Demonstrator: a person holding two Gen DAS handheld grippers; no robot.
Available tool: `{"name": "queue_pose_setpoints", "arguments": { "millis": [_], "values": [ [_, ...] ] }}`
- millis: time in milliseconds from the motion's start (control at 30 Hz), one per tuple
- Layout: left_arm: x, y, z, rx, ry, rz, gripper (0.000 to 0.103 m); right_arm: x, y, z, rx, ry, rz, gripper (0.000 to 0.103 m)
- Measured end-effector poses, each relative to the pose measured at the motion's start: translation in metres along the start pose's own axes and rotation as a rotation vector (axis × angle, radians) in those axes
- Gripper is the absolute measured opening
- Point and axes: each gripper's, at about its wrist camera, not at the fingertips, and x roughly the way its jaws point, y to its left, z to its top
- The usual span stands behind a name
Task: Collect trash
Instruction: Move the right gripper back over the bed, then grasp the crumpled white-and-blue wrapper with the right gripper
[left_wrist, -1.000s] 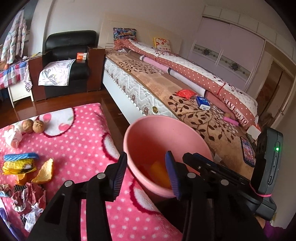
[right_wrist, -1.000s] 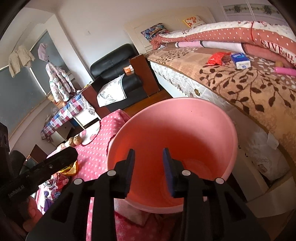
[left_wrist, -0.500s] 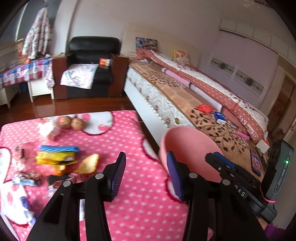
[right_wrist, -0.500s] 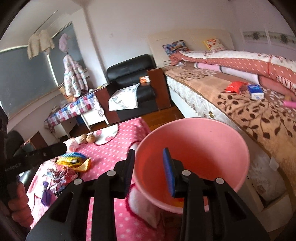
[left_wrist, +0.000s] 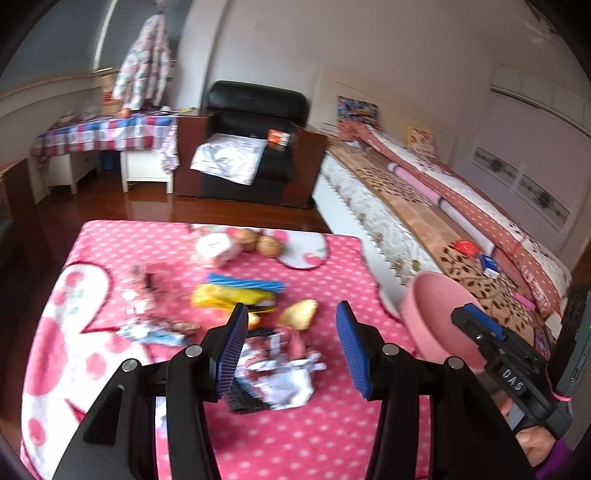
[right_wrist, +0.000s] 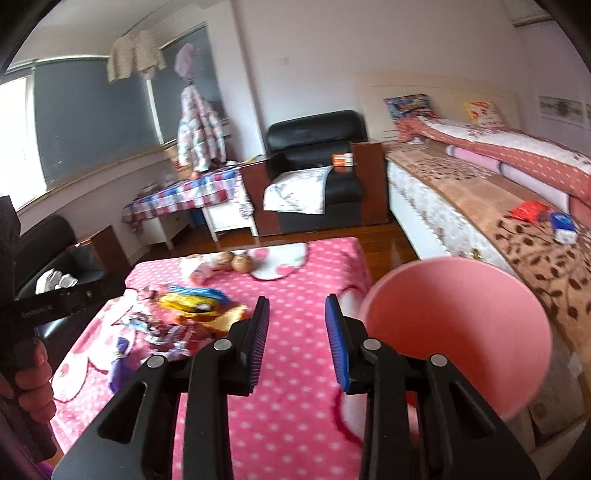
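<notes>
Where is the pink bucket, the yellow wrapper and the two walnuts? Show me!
pink bucket (right_wrist: 458, 325), right wrist view, on its inner wall.
yellow wrapper (left_wrist: 229, 298), left wrist view, on its middle.
two walnuts (left_wrist: 258, 242), left wrist view, where the pair meet.

The left gripper (left_wrist: 290, 343) points forward and downward, its blue-padded jaws wide apart after just opening further, with nothing between them. The right gripper (right_wrist: 297, 338) also tilts downward, its jaws parted and empty. Each is held in a hand (right_wrist: 31, 380), fingers curled around the black handle.
</notes>
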Motion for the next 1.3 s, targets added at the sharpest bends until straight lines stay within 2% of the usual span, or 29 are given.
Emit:
{"name": "queue_pose_setpoints", "arguments": {
  "millis": [300, 567, 667, 800, 967, 1100, 1133, 1200, 1233, 1300],
  "values": [
    [-0.029, 0.055, -0.016, -0.078, -0.005, 0.125, 0.050, 0.021, 0.047, 0.014, -0.048, 0.051, 0.118, 0.032],
    [-0.044, 0.091, -0.041, -0.143, 0.034, 0.211, 0.050, 0.037, 0.076, 0.001, -0.077, 0.112, 0.196, 0.032],
    [-0.043, 0.098, -0.051, -0.164, 0.068, 0.216, 0.050, 0.044, 0.086, -0.006, -0.081, 0.149, 0.223, 0.032],
    [-0.033, 0.097, -0.060, -0.192, 0.124, 0.174, 0.050, 0.048, 0.092, -0.014, -0.101, 0.180, 0.235, 0.032],
    [-0.008, 0.081, -0.063, -0.166, 0.202, 0.143, 0.050, 0.051, 0.089, -0.019, -0.091, 0.206, 0.231, 0.032],
    [0.011, 0.078, -0.070, -0.155, 0.285, 0.156, 0.050, 0.052, 0.084, -0.021, -0.075, 0.228, 0.233, 0.032],
    [0.013, 0.080, -0.072, -0.162, 0.293, 0.149, 0.048, 0.053, 0.084, -0.021, -0.074, 0.234, 0.237, 0.032],
    [0.013, 0.083, -0.074, -0.184, 0.297, 0.098, 0.031, 0.054, 0.086, -0.023, -0.075, 0.249, 0.253, 0.032],
    [0.012, 0.083, -0.074, -0.184, 0.296, 0.084, 0.030, 0.054, 0.087, -0.023, -0.076, 0.254, 0.258, 0.032],
    [0.009, 0.081, -0.074, -0.158, 0.288, 0.082, 0.020, 0.057, 0.090, -0.025, -0.081, 0.271, 0.274, 0.032]
  ]
}}
